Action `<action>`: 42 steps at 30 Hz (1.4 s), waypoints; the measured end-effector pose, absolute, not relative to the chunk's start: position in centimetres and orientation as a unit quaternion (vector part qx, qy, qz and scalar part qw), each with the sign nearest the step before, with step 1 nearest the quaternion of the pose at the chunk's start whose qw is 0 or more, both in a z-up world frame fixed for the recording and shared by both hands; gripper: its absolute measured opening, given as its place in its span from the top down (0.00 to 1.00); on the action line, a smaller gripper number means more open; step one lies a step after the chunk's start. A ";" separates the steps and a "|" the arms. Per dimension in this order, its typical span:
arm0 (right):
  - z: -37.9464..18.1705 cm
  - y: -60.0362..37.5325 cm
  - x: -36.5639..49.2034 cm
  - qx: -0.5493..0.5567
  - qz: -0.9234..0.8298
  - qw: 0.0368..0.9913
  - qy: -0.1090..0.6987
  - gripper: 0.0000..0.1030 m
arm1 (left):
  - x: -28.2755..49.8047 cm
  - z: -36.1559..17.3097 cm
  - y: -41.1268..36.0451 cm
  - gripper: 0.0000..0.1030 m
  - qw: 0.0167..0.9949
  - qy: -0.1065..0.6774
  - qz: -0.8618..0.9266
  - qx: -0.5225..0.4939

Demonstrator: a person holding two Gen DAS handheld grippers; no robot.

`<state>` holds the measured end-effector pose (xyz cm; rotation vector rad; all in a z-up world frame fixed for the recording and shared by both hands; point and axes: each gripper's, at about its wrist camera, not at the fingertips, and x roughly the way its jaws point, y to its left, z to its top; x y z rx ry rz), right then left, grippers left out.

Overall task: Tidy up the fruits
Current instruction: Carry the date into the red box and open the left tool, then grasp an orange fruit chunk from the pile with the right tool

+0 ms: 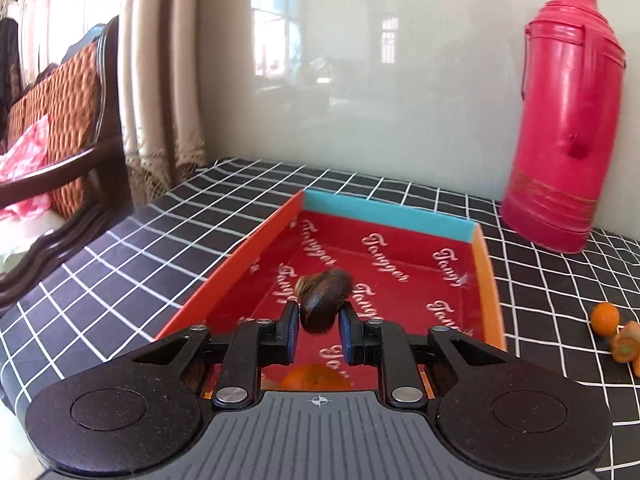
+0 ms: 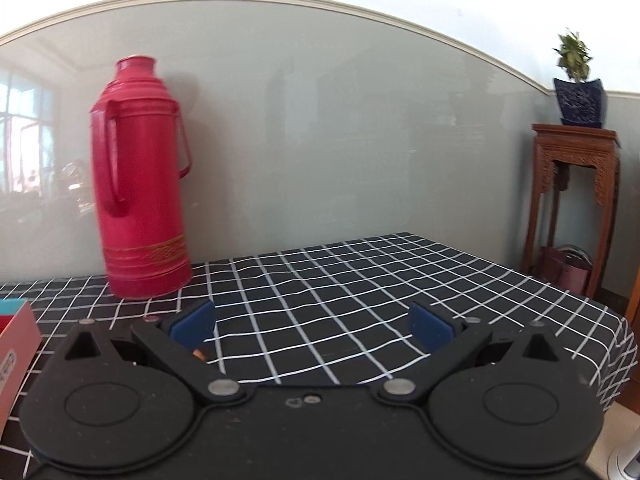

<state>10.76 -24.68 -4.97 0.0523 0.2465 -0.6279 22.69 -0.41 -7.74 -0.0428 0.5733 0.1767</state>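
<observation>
Jaws flank dark fruit (image 1: 323,304) over tray (image 1: 240,256).

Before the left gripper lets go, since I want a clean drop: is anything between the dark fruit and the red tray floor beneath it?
Nothing visible blocks it. The dark fruit sits between the left gripper fingers above the tray's bare red floor. An orange fruit lies nearer the camera, under the gripper, not under the dark fruit.
</observation>
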 end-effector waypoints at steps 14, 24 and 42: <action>-6.1 -22.2 15.2 -0.019 -0.161 0.963 0.215 0.44 | 17.2 -4.7 3.7 0.10 0.973 0.216 0.082 -0.021; -7.8 -24.5 19.5 0.018 -0.138 0.947 0.291 0.69 | 13.9 -4.6 6.8 0.00 0.978 0.170 0.121 -0.017; -9.4 -25.1 23.1 0.018 -0.130 0.939 0.318 0.73 | 14.1 -5.5 8.5 0.00 0.973 0.177 0.145 -0.023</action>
